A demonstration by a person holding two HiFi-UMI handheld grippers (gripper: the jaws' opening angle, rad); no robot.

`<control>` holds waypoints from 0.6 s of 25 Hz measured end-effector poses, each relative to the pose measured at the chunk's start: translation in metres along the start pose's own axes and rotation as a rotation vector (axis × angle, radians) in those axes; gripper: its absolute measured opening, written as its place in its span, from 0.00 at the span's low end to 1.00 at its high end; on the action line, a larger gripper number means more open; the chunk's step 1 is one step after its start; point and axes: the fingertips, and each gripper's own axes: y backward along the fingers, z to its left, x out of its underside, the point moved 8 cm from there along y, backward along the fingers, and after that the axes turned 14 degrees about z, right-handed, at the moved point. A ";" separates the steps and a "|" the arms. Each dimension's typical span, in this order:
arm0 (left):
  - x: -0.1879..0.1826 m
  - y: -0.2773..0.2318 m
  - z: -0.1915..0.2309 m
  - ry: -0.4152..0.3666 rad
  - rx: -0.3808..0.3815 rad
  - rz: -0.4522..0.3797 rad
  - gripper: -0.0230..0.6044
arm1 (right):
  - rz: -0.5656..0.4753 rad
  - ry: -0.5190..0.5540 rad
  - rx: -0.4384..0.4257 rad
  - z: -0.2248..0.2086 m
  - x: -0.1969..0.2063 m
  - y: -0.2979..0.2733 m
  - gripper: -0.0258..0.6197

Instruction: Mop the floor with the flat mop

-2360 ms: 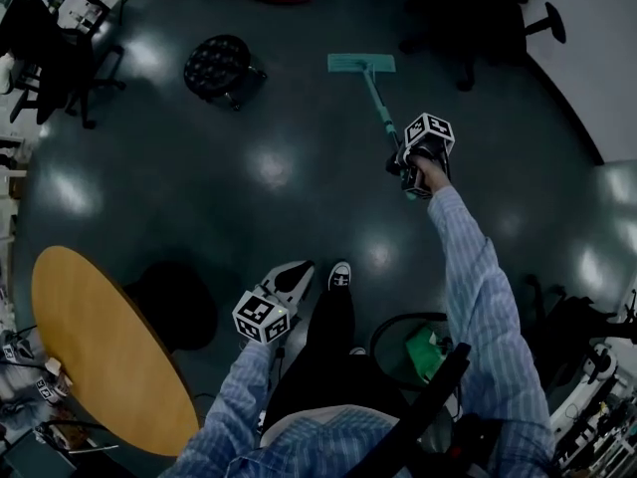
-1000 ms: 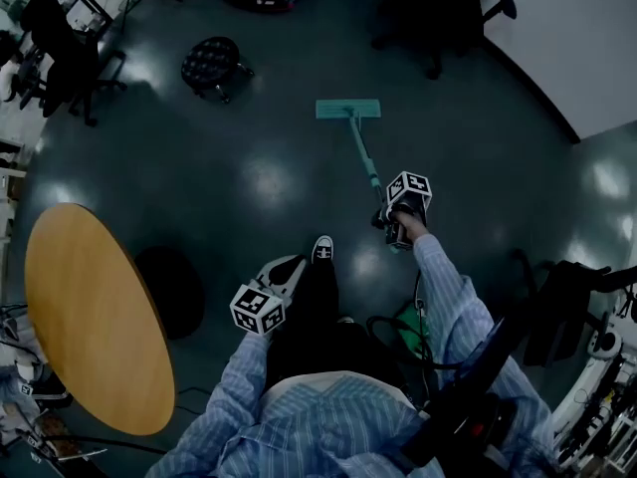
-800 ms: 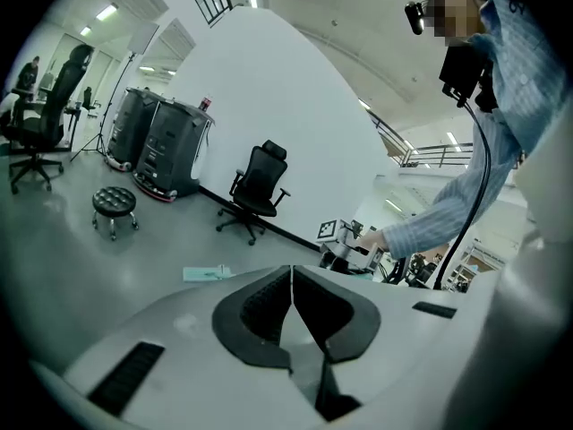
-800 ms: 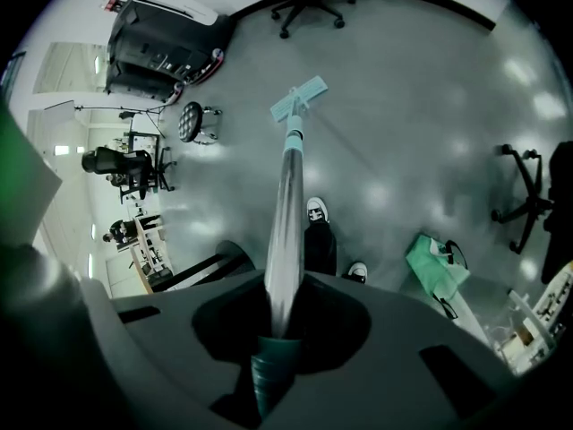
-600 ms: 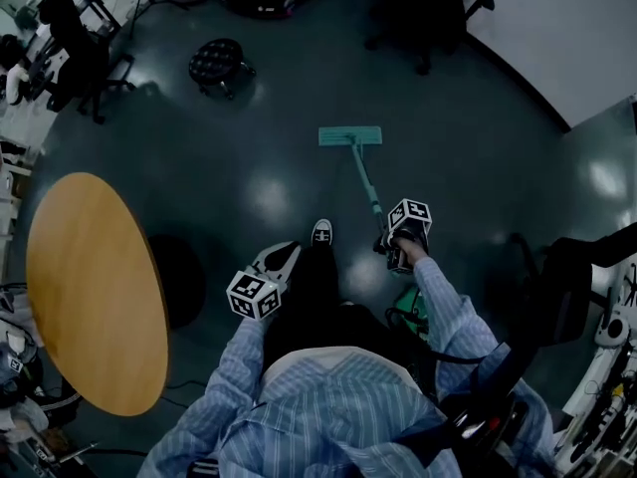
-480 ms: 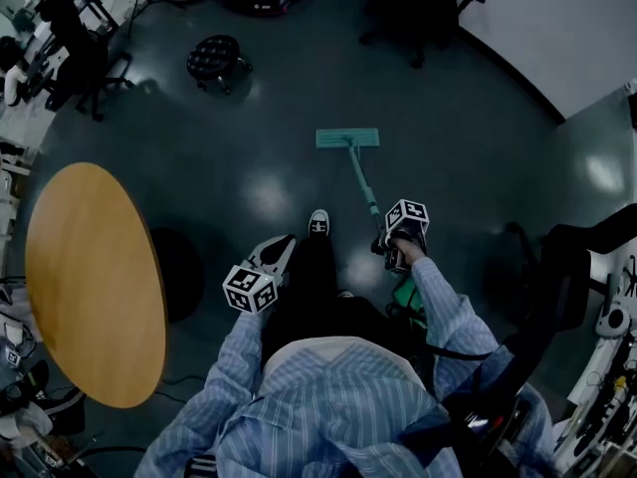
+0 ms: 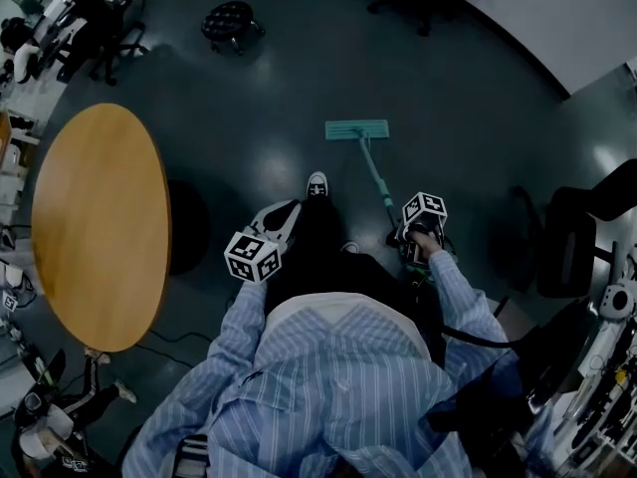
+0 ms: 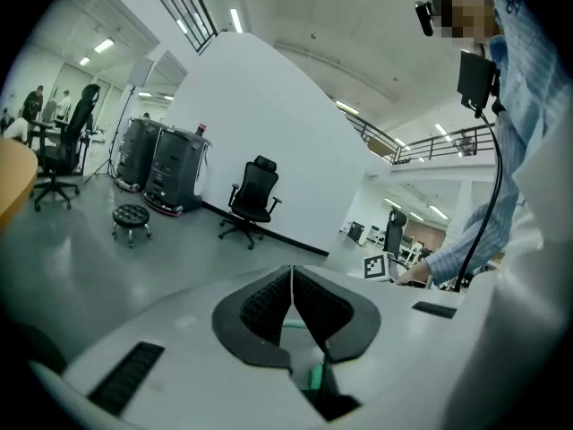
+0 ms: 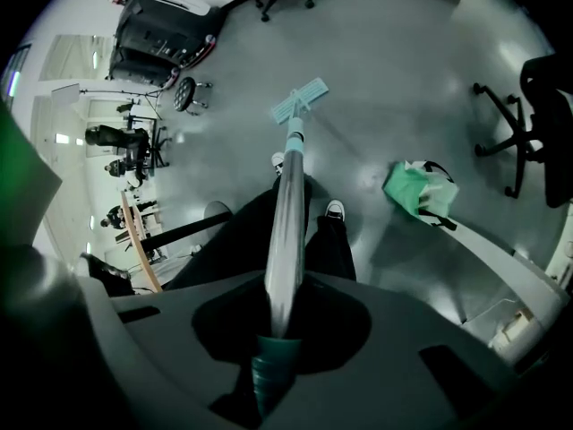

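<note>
The flat mop's teal head (image 7: 356,129) lies flat on the dark floor ahead of my feet. Its pole (image 7: 378,179) slants back to my right gripper (image 7: 410,239), which is shut on the handle close to my right hip. In the right gripper view the silver pole (image 9: 286,222) runs from the teal grip (image 9: 267,365) between the jaws out to the mop head (image 9: 300,99). My left gripper (image 7: 287,210) hangs beside my left leg, apart from the mop. Its pads (image 8: 269,305) are pressed together with nothing between them.
A round wooden table (image 7: 100,217) stands close on my left. A black stool (image 7: 229,18) sits far ahead, and an office chair (image 7: 572,237) stands at my right. A green bag (image 9: 419,191) lies on the floor near my right foot. Desks and chairs crowd the far left corner.
The mop head has been drawn back across the floor, away from the stool. My right arm has bent in, bringing the gripper near my hip. The table has come closer on my left.
</note>
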 end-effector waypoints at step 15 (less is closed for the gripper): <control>-0.004 0.041 0.009 -0.047 0.090 0.031 0.05 | 0.053 -0.047 -0.006 -0.018 0.140 -0.040 0.13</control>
